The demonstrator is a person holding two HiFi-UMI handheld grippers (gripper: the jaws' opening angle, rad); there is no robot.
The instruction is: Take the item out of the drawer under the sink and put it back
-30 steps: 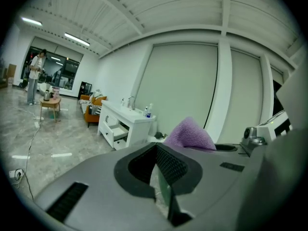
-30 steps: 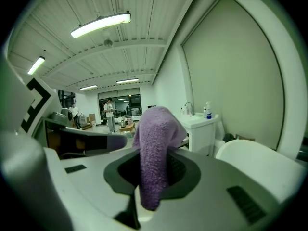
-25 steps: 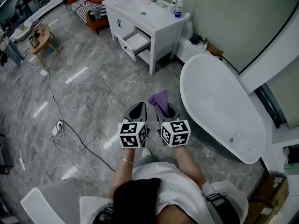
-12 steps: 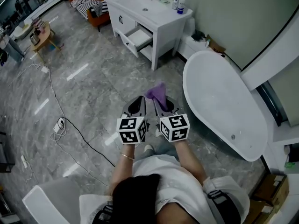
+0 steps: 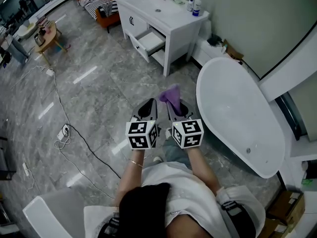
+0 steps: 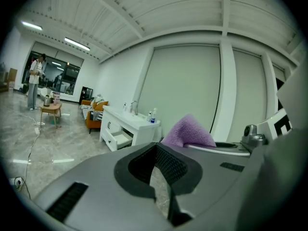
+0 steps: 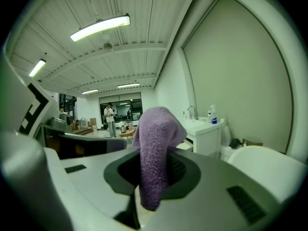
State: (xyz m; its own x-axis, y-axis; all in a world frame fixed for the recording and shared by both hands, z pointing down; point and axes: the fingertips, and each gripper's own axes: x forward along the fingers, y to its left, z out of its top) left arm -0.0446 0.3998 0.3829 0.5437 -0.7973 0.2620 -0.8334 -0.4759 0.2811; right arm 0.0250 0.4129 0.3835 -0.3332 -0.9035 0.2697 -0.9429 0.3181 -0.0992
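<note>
A purple cloth [image 5: 171, 94] sticks up from my right gripper [image 5: 175, 105], which is shut on it; in the right gripper view the cloth [image 7: 154, 143] hangs down between the pads of the gripper [image 7: 151, 179]. My left gripper [image 5: 147, 108] is held close beside it on the left, shut and with nothing in it [image 6: 161, 177]. Both are over the grey marble floor, well short of the white sink cabinet [image 5: 166, 19] at the top. Its drawer [image 5: 151, 42] under the sink stands pulled out.
A white bathtub [image 5: 240, 115] lies close on the right. A cable with a power strip [image 5: 63, 132] runs over the floor on the left. A small wooden table [image 5: 43, 37] and an orange sofa [image 5: 101, 1] stand far left. Bottles [image 5: 197, 5] sit on the cabinet top.
The grippers stay side by side with the cloth in the right one. The cabinet and the bathtub have slid slightly to the right in the head view.
</note>
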